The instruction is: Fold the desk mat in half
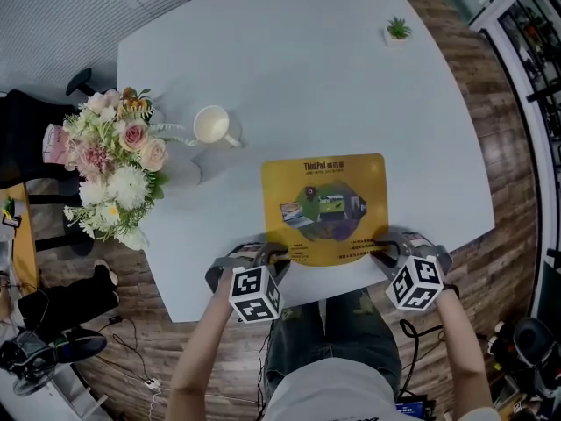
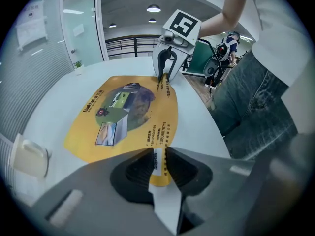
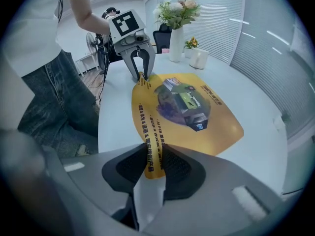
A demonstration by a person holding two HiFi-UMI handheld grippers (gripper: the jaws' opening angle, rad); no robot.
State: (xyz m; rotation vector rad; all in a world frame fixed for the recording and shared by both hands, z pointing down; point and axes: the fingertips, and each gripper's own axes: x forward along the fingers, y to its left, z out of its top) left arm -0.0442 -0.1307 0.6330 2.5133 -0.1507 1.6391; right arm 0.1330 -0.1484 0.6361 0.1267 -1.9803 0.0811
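A yellow desk mat [image 1: 325, 208] with a printed picture lies flat on the pale table [image 1: 289, 68], near its front edge. My left gripper [image 1: 268, 254] is shut on the mat's near left corner. My right gripper [image 1: 383, 251] is shut on its near right corner. In the left gripper view the mat [image 2: 125, 117] runs from between my jaws [image 2: 158, 160] to the right gripper [image 2: 167, 76] at the far corner. The right gripper view shows the mat [image 3: 187, 107] pinched in my jaws [image 3: 151, 156], with the left gripper [image 3: 140, 75] holding the opposite corner.
A white cup [image 1: 214, 126] stands just behind the mat's left side. A vase of flowers [image 1: 118, 160] sits at the table's left. A small potted plant [image 1: 398, 31] is at the far right. The person's legs are against the table's front edge.
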